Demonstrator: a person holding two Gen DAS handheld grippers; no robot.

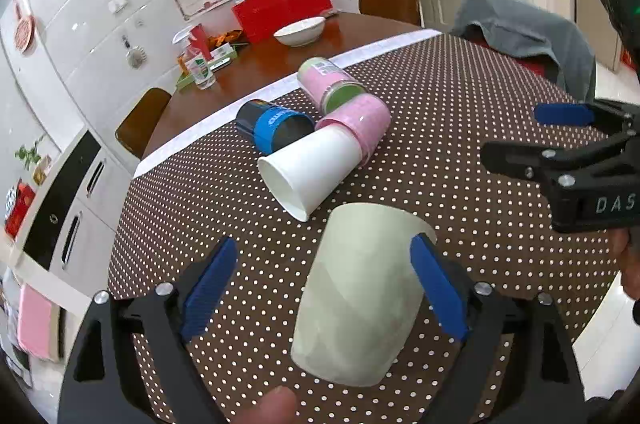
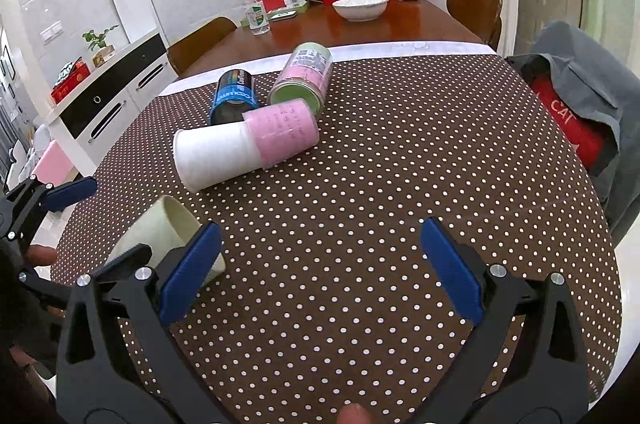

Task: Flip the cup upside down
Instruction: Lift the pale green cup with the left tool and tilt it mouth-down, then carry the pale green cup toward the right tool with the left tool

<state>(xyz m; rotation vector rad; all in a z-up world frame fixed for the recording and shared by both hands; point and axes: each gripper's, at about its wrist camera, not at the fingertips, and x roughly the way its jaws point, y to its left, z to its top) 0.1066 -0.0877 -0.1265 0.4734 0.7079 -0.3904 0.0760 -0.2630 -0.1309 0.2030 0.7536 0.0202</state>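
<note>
The pale green cup lies on its side on the dotted tablecloth, between the spread fingers of the left gripper — one pad just beside its wall, neither clamping it. The right gripper hangs wide open over bare cloth, holding nothing. The cup looks rigid, smooth, probably ceramic — likely heavy, slippery and breakable. I'd pinch it mid-wall, firmly.

Pale-green cup (brown polka-dot tablecloth)
</note>
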